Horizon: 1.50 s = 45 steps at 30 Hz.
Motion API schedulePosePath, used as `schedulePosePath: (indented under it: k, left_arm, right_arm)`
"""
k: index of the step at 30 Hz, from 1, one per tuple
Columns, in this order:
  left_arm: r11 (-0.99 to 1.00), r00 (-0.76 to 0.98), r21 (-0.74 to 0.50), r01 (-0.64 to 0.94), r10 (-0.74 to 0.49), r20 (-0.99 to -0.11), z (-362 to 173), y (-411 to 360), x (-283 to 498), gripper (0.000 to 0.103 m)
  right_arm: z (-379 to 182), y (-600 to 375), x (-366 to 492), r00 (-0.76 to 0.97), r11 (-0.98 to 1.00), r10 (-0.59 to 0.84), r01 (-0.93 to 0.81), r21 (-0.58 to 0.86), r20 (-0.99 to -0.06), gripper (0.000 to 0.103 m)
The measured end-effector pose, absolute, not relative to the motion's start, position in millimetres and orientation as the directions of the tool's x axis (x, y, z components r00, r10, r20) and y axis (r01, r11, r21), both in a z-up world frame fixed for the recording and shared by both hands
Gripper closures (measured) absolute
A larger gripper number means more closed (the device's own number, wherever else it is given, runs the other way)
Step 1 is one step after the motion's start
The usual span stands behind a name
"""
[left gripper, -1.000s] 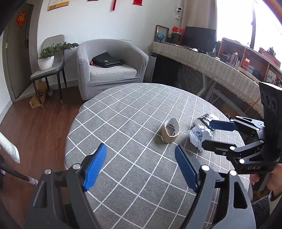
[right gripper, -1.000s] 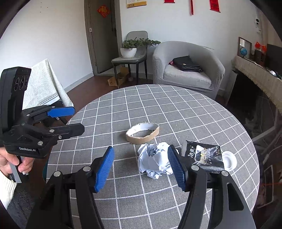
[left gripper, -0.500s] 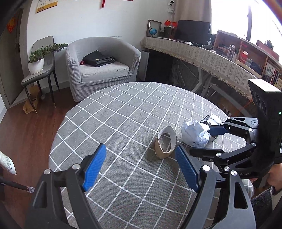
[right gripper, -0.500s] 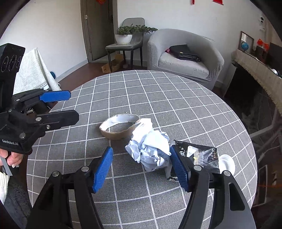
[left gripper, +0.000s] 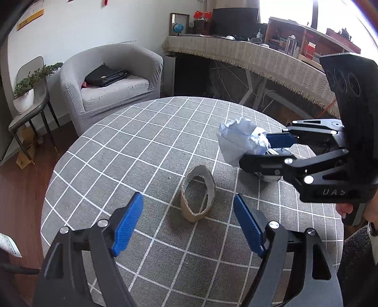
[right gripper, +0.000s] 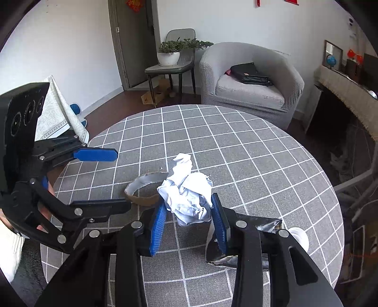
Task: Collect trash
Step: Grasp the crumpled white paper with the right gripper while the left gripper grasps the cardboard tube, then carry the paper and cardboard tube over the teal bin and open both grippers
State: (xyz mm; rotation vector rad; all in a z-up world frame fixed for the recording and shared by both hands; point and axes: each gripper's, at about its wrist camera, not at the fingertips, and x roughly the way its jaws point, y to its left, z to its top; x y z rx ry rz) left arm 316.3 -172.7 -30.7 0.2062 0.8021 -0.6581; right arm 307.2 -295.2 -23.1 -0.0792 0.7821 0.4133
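Right tongs (right gripper: 187,218), which have just been closing, pinch the crumpled paper (right gripper: 186,194), while left tongs (left gripper: 189,224) stand spread around the cardboard ring (left gripper: 198,193) on the surface (left gripper: 141,141).

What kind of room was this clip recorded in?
Most likely a home living room or study. A grey armchair with a black bag on it faces a round table in a checked cloth, and a potted plant stands on a side chair by the door.

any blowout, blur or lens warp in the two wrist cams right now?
Left wrist view: window at top right is blown out white; fisheye bows the table edge; crumpled paper is sharp. Right wrist view: even daylight, no glare; dark vignette in the corners; the door frame curves; no motion blur.
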Motion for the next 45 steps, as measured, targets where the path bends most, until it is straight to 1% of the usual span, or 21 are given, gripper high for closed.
schedulePosePath:
  k: [4, 6, 8, 12, 13, 16, 30, 45]
  left_arm:
    - [0.784, 0.499, -0.060, 0.617, -0.449, -0.742, -36.7, -183.0, 322.5, 0.031]
    - [0.781, 0.495, -0.048, 0.622, -0.440, -0.749, -38.7, -187.4, 324.6, 0.036]
    - [0.777, 0.493, -0.034, 0.629, -0.432, -0.755, -40.7, -192.6, 325.3, 0.043]
    - [0.771, 0.470, -0.033, 0.636, -0.421, -0.776, -48.3, -198.2, 327.7, 0.051]
    - [0.773, 0.475, -0.026, 0.634, -0.416, -0.775, -48.9, -198.7, 327.6, 0.054]
    - [0.771, 0.474, -0.040, 0.635, -0.430, -0.769, -47.4, -197.3, 327.4, 0.068]
    - [0.815, 0.509, -0.099, 0.571, -0.447, -0.736, -37.2, -163.5, 306.5, 0.070]
    - [0.858, 0.558, -0.091, 0.505, -0.405, -0.724, -25.3, -110.1, 259.0, 0.070]
  right_arm:
    - [-19.7, -306.1, 311.5, 0.639, 0.919, 0.348, -0.378, 0.113, -0.686, 0.065]
    - [-20.7, -308.3, 313.4, 0.637, 0.918, 0.350, -0.379, 0.116, -0.687, 0.065]
    - [-22.5, -310.2, 315.8, 0.633, 0.919, 0.348, -0.377, 0.118, -0.691, 0.065]
    - [-23.7, -315.8, 321.0, 0.628, 0.919, 0.357, -0.370, 0.138, -0.691, 0.065]
    - [-23.7, -316.4, 321.7, 0.629, 0.919, 0.356, -0.369, 0.138, -0.691, 0.065]
    - [-23.3, -316.9, 321.7, 0.625, 0.918, 0.359, -0.371, 0.140, -0.694, 0.065]
    - [-19.4, -288.8, 302.3, 0.631, 0.913, 0.376, -0.376, 0.157, -0.678, 0.065]
    - [-18.7, -245.7, 267.8, 0.634, 0.903, 0.407, -0.386, 0.186, -0.657, 0.065]
